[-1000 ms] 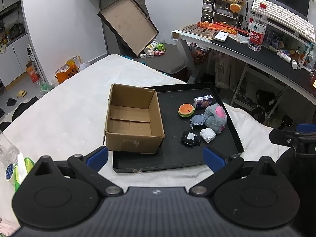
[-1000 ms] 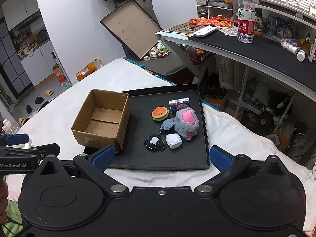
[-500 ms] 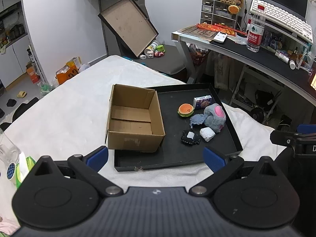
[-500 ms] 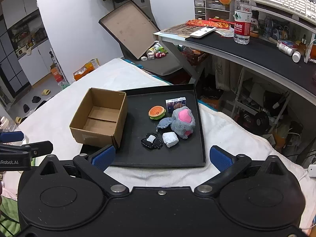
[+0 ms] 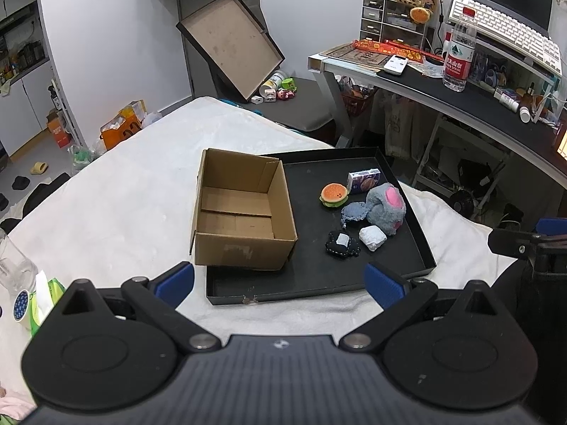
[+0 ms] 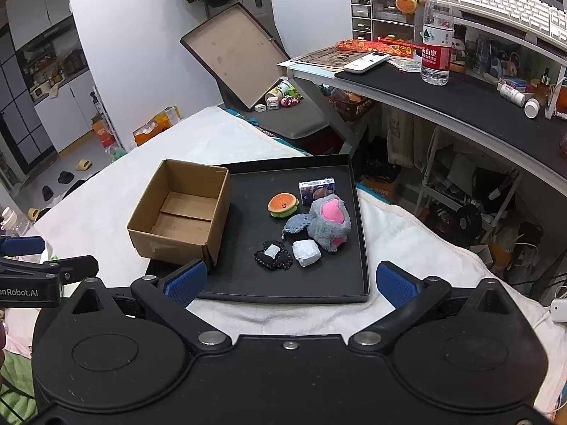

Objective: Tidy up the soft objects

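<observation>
A black tray (image 5: 312,279) (image 6: 358,233) lies on a white-covered bed. An open, empty cardboard box (image 5: 241,212) (image 6: 184,212) stands on its left part. To the right lie a burger plush (image 5: 333,194) (image 6: 282,204), a grey and pink plush (image 5: 386,209) (image 6: 329,221), a small purple carton (image 5: 364,180) (image 6: 316,188), a white wrapped lump (image 5: 372,237) (image 6: 306,252) and a black pouch (image 5: 342,244) (image 6: 273,255). My left gripper (image 5: 280,283) and right gripper (image 6: 290,281) hover open near the tray's front edge, holding nothing.
A desk (image 6: 460,92) with a water bottle (image 6: 436,32), remote and keyboard stands at the right. A box lid (image 5: 230,46) leans against the far wall. A glass and a green packet (image 5: 39,297) lie at the bed's left edge.
Both grippers have drawn back and risen slightly, so the tray and box look smaller and farther off. Nothing on the tray has moved.
</observation>
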### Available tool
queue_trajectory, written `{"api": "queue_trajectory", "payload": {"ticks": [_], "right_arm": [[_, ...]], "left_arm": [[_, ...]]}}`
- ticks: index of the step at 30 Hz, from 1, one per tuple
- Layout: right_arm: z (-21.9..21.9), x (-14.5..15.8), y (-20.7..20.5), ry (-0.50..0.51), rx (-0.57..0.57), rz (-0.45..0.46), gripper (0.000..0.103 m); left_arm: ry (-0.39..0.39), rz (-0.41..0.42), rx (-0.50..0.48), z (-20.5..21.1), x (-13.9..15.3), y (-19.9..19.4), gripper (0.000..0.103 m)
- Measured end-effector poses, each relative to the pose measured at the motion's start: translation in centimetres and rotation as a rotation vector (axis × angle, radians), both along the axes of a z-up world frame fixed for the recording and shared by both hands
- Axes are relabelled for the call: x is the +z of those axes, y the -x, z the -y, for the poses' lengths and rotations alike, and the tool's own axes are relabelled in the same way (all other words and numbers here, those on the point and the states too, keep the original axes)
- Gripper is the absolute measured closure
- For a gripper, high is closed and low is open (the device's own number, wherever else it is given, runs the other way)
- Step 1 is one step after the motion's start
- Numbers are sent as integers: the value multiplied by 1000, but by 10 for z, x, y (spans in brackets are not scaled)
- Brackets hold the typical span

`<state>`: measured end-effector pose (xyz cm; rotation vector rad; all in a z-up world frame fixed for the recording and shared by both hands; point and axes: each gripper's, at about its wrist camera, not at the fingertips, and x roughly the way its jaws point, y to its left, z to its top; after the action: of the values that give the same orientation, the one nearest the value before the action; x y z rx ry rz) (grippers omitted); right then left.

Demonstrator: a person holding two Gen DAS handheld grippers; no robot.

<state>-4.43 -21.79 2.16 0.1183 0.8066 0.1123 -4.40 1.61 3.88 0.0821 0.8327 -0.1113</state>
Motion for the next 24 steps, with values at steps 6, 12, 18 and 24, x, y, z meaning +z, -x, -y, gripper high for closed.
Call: {"api": "queue_trajectory", "payload": {"ticks": [6,12,18,24], "right_arm": [[0,-1,0,7,-2,-1,0],[3,-1,-2,0,-3,-3,0],[7,-2,-8,-15,-3,-9,0],[8,-6,-18,-18,3,-23,0]], "left_arm": [[10,-2,4,-2,1,0,2],[-1,2,3,-3,2,-1,2],[0,-1,6,-4,0,-8,1],[5,-16,15,-7,-6,-19,2]]}}
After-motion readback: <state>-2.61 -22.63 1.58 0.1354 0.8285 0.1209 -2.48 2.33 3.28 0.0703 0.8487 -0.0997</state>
